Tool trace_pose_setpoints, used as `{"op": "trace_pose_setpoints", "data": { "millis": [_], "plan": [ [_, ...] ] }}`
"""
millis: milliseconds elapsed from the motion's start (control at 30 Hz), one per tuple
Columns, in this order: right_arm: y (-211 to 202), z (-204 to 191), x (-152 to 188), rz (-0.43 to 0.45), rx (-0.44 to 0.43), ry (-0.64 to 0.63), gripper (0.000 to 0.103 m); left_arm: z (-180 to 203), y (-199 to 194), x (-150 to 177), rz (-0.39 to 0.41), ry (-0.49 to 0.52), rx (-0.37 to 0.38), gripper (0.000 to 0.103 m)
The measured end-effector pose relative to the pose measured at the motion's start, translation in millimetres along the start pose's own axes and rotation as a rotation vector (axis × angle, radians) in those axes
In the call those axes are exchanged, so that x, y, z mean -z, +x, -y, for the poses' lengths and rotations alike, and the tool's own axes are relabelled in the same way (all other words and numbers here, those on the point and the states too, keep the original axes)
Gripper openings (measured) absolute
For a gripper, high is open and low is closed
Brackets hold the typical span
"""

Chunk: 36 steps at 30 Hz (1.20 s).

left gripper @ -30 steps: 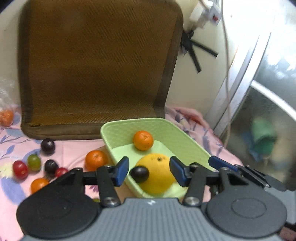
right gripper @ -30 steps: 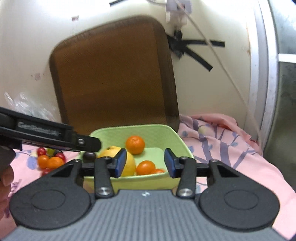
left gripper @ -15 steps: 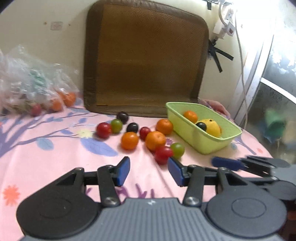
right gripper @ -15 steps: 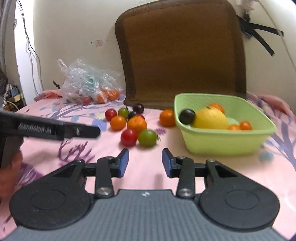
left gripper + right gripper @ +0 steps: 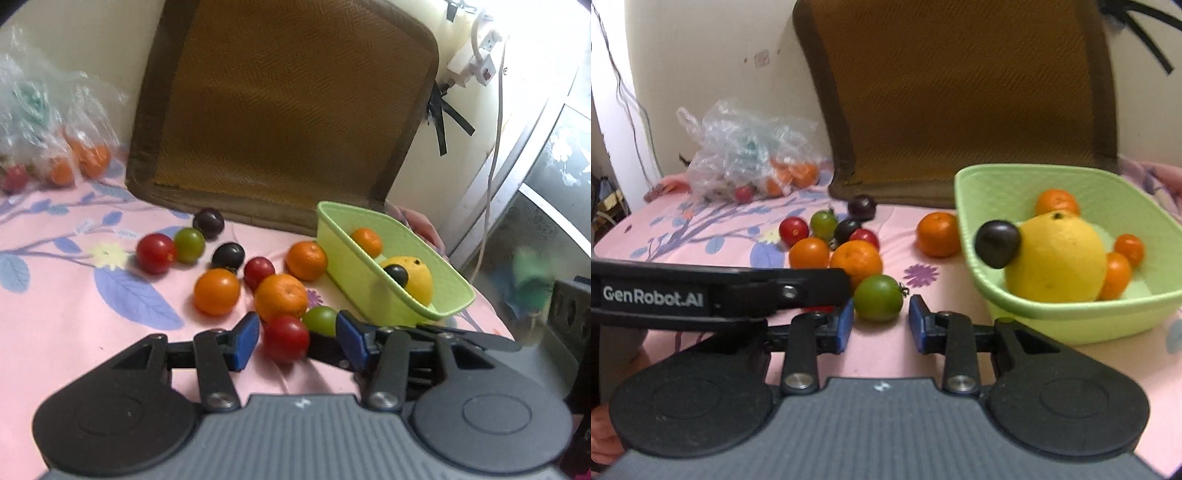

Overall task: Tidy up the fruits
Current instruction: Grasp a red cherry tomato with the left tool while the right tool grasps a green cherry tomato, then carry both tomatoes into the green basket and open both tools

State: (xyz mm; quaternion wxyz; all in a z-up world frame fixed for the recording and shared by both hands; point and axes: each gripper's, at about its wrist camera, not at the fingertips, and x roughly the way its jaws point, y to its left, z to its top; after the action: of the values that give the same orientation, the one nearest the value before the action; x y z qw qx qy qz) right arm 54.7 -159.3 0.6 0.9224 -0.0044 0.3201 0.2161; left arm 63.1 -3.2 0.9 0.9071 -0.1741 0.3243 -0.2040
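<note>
A tomato (image 5: 878,298) sits just ahead of the right gripper (image 5: 881,324), between its fingers. The basket (image 5: 1071,317) lies ahead to its right, with 5 fruits in it. The loose fruit cluster (image 5: 834,240) and the bag (image 5: 746,155) lie farther ahead to its left.

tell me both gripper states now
left gripper: open, red tomato between its fingers
right gripper: open, green tomato just ahead

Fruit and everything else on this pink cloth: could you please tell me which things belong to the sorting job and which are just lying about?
Belong to the job:
- green basket
- loose tomatoes and oranges
- green tomato between the open right gripper
- red tomato between the open left gripper

Lying about:
- plastic bag
- brown cushion
- wall socket
</note>
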Motion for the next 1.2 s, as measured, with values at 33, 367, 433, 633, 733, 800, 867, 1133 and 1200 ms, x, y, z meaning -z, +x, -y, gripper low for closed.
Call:
{"op": "trace_pose_setpoints", "data": {
  "millis": [33, 367, 433, 633, 733, 800, 867, 1133, 1200],
  "plan": [
    [0, -2, 0, -0.001, 0.008, -0.014, 0.034, -1, 1, 2, 0.007, -0.011, -0.001, 0.046],
    [-47, -19, 33, 0.02, 0.024, -0.059, 0.031, 7, -30, 29, 0.026, 0.018, -0.027, 0.028],
    [-61, -22, 42, 0.021, 0.019, -0.065, 0.031, 16, -41, 40, 0.027, 0.057, -0.032, 0.028],
    [-106, -32, 78, 0.055, 0.042, -0.058, 0.031, 40, -74, 77, -0.014, 0.122, 0.0, 0.028],
    [-120, -39, 93, 0.079, 0.063, -0.063, 0.034, 46, -90, 94, -0.015, 0.126, 0.008, 0.028],
    [-124, -41, 97, 0.083, 0.062, -0.053, 0.037, 50, -98, 102, -0.001, 0.141, -0.009, 0.033],
    [-123, -42, 97, 0.086, 0.064, -0.058, 0.038, 55, -103, 105, 0.017, 0.176, -0.036, 0.043],
    [-125, -42, 101, 0.085, 0.069, -0.052, 0.041, 65, -89, 93, 0.007, 0.204, -0.075, 0.052],
    [-129, -41, 103, 0.086, 0.072, -0.054, 0.045, 66, -82, 90, 0.002, 0.205, -0.079, 0.052]
  ]
}}
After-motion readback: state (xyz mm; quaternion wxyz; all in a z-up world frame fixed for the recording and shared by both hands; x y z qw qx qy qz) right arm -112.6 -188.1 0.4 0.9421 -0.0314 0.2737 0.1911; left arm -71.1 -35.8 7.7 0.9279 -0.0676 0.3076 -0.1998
